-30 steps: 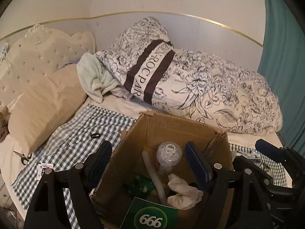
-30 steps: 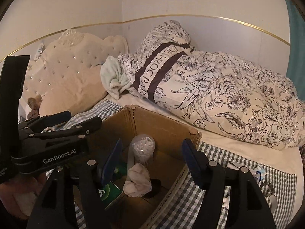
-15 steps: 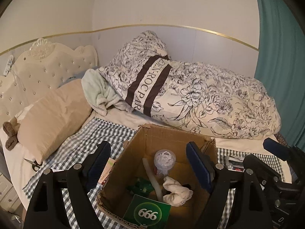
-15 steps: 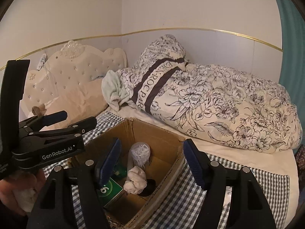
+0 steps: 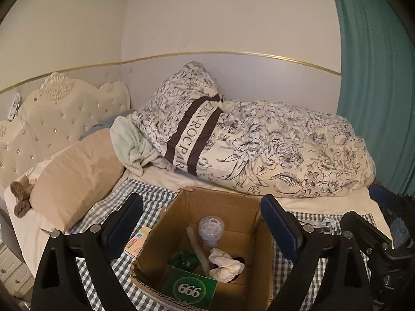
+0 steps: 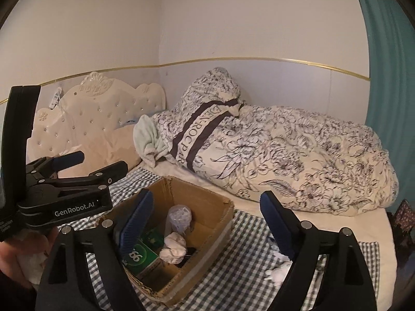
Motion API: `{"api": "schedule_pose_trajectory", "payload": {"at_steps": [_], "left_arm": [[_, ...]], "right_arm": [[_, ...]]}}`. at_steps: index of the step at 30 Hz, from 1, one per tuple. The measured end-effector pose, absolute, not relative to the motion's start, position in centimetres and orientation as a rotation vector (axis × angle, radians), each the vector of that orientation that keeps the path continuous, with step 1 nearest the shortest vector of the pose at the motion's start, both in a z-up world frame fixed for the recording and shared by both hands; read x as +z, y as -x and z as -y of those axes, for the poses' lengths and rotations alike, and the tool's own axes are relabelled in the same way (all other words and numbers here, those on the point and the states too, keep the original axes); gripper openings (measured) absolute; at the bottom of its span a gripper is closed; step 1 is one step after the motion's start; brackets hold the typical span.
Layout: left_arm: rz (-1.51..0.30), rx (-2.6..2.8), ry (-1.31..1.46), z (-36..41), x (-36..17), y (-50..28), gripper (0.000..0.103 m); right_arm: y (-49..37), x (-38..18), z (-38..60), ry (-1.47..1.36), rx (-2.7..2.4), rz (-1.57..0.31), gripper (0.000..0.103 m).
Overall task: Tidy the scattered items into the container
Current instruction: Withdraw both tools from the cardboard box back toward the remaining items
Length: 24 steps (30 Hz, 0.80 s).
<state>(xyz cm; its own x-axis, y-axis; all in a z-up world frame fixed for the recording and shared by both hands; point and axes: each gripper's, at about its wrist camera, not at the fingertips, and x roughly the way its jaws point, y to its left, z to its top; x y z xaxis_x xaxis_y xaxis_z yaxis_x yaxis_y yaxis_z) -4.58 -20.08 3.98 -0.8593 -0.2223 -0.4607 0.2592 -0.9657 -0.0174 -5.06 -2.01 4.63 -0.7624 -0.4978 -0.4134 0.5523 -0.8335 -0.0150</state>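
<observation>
Left gripper: jaws opening, nothing between.
Right gripper: jaws opening, nothing between.
Risk: small carton, lower left beside cardboard box, may get overlooked.

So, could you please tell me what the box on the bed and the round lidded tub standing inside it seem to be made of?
The box looks like plain brown corrugated cardboard with a matte finish: its torn near rim shows a fluted edge, and the flaps are creased. The tub appears to be clear plastic, slightly glossy: white contents show through its lid and wall, though what they are is unclear.
</observation>
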Motion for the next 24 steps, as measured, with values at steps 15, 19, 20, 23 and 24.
{"api": "schedule_pose_trajectory", "payload": {"at_steps": [15, 19, 20, 23, 24], "left_arm": [[-0.059, -2.881, -0.613, 14.4, 6.4, 4.4, 0.103], [-0.080, -2.917, -0.579, 13.2, 6.9, 4.2, 0.103], [-0.085, -2.925, -0.572, 12.8, 6.9, 4.1, 0.103], [-0.098, -2.940, -0.588, 11.8, 6.7, 4.5, 0.103], [-0.101, -2.946, -0.594, 11.4, 6.7, 4.8, 0.103]], "right_arm": [[3.2, 7.7, -5.7, -0.426, -2.672, -0.186, 0.103], [2.4, 8.4, -7.2, -0.389, -2.696, -0.202, 0.103], [2.2, 8.5, -7.5, -0.378, -2.705, -0.212, 0.103], [1.8, 8.6, -8.3, -0.359, -2.736, -0.237, 0.103], [1.7, 8.7, -8.9, -0.361, -2.747, -0.242, 0.103]]}}
